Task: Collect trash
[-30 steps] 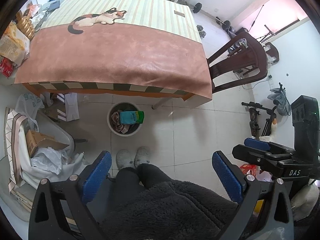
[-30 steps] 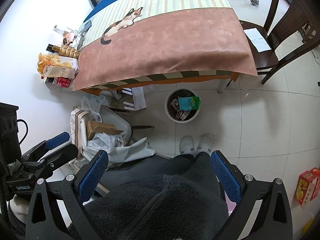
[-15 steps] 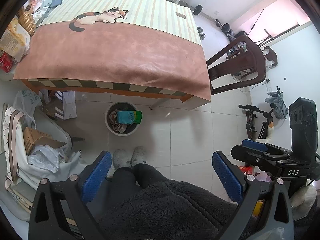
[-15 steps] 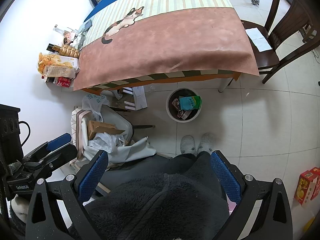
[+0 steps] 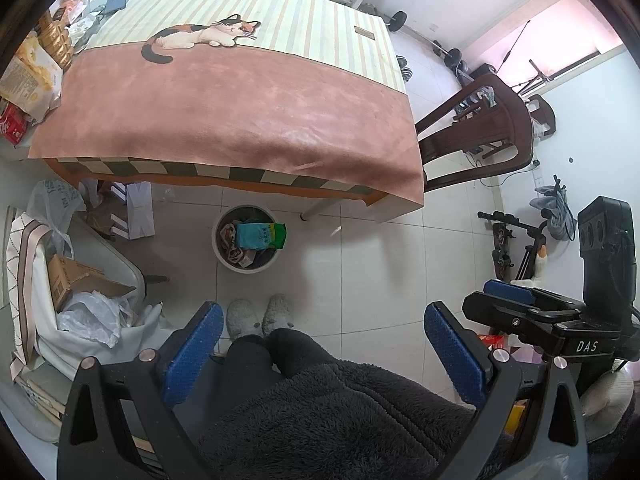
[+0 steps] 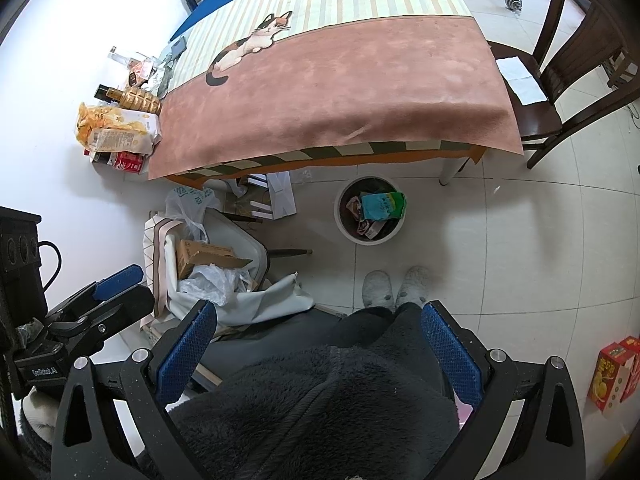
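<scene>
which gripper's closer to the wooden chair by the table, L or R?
Right. The wooden chair stands at the table's right end; the right gripper is held on that side, the left gripper further left. Both hang open, well short of it.

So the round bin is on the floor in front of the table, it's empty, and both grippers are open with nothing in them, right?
Not quite. The round bin already holds trash, with a blue and green packet on top; the left wrist view shows it. The rest stands: it sits on the floor before the table, and the left gripper and right gripper are open and hold nothing.
</scene>
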A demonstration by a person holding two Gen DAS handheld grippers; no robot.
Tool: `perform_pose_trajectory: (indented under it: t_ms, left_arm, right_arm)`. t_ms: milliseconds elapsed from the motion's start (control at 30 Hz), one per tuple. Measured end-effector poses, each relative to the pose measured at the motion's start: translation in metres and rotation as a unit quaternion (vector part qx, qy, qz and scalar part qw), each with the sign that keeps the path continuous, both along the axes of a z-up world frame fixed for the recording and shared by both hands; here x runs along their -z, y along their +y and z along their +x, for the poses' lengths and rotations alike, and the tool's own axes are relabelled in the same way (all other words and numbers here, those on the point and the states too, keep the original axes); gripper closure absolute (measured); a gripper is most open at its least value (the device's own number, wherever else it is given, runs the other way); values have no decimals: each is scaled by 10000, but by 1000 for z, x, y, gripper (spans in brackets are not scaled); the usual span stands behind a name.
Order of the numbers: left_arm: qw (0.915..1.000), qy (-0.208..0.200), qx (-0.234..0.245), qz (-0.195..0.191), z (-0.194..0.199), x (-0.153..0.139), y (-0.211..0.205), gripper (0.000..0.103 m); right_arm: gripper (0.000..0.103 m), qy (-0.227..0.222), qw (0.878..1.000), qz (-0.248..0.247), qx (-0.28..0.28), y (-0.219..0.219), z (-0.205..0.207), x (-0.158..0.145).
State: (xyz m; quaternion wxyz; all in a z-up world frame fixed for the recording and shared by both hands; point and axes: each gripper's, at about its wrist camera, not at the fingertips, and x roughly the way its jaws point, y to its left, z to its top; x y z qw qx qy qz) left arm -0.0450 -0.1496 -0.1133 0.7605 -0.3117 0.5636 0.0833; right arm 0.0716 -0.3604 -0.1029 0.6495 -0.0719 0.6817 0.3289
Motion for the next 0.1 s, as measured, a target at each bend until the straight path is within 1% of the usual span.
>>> perform_pose_trajectory:
  t_ms: [100]
  left_arm:
    - [10000, -11, -35, -1, 0, -1, 3, 0]
  right_arm:
    - [0, 7, 10000, -4, 5, 0, 0, 0]
